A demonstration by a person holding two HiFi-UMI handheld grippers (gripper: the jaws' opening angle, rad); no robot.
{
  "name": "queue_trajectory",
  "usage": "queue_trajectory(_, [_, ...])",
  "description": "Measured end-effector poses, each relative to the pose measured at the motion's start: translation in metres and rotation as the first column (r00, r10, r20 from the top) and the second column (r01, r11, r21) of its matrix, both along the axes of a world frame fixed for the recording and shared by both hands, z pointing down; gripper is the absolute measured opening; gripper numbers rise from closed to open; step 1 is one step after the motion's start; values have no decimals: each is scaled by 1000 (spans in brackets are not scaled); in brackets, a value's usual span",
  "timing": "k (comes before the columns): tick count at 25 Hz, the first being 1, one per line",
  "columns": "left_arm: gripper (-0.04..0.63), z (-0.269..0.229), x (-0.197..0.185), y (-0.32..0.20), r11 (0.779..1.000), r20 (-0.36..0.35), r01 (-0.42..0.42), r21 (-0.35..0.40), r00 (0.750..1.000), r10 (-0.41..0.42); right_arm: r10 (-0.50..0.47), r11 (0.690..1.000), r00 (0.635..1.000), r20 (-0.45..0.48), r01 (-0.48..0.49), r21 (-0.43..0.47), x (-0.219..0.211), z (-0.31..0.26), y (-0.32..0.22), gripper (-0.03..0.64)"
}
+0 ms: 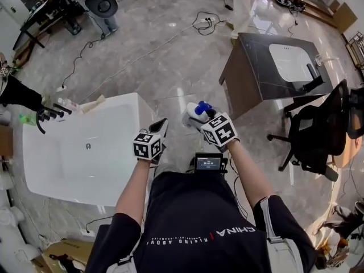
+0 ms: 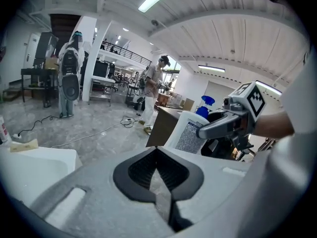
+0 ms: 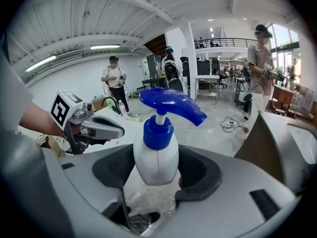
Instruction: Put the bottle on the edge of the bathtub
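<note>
A white pump bottle (image 1: 192,116) with a blue pump head is held upright in the air, just right of the white bathtub (image 1: 126,100). My right gripper (image 1: 197,121) is shut on its body. In the right gripper view the bottle (image 3: 156,152) stands between the two dark pads (image 3: 200,175), pump nozzle pointing right. My left gripper (image 1: 161,126) hovers beside it over the tub's near right corner, jaws shut and empty. Its own view shows its pads (image 2: 143,175) close together, with the bottle (image 2: 187,133) and right gripper (image 2: 220,125) ahead to the right.
Small bottles (image 1: 65,104) and a black faucet (image 1: 46,115) sit at the tub's far left rim. A dark vanity with a white sink (image 1: 267,67) and a black office chair (image 1: 318,135) stand to the right. Cables (image 1: 207,21) lie on the floor; people (image 3: 261,58) stand farther off.
</note>
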State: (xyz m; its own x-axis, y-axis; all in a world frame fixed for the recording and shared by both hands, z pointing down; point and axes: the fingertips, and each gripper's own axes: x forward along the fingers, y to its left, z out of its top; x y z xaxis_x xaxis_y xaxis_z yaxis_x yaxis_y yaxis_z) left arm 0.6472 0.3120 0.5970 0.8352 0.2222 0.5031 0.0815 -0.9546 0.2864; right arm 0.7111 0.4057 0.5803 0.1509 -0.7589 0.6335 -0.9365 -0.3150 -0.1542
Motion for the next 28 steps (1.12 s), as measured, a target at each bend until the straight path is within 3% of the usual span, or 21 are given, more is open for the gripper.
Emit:
queue_trajectory(13, [9,26,7,-66,982,38,183,-36,983,-182,-169,985,985,30,170,-40,24,23,-77,272])
queue_trajectory(20, [9,26,22,-135,957,24,288,-45,958,-287,-294,954,956,12,294,-55,41,18,-162,272])
queue_trajectory(28, [9,19,10,-231,911,21,409,-41,912,-409,-416,908,909,-3,415,-59,43,9,-271,272])
